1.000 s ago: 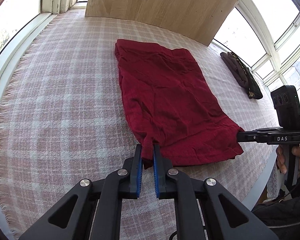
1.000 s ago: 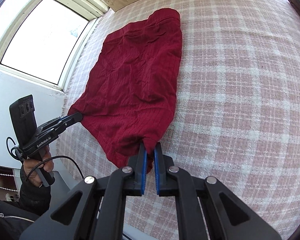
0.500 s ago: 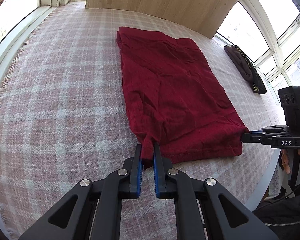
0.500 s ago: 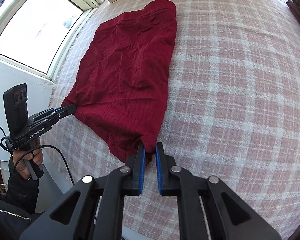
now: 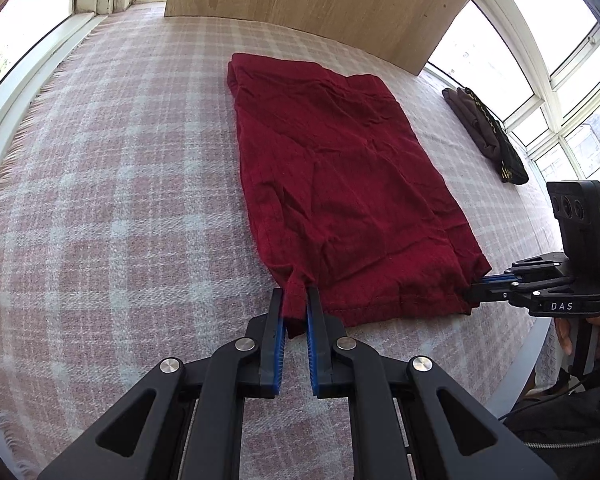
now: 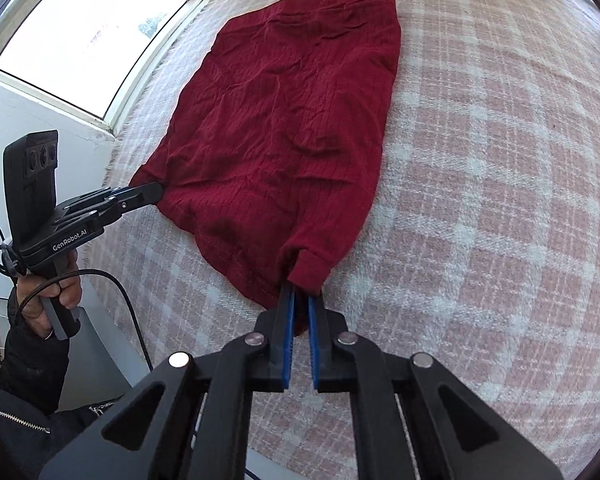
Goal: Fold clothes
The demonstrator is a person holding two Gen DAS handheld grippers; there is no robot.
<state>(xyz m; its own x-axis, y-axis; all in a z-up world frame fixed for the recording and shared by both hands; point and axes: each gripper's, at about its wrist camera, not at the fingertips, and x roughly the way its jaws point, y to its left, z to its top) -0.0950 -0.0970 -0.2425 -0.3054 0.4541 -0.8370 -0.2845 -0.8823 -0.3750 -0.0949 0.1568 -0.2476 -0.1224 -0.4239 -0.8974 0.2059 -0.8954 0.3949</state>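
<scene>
A pink plaid blanket covered the counter, windows all round. Dark folded clothes lay aside. Left tool and right tool each clamped the red garment's near corners.

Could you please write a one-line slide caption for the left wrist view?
Left gripper and right gripper pinch the near corners of a dark red garment lying flat on a plaid blanket.

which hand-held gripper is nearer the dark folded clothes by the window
Right. The right hand-held gripper pinches the red garment's corner on the side of the dark folded clothes; the left hand-held gripper pinches the opposite near corner, farther away.
</scene>
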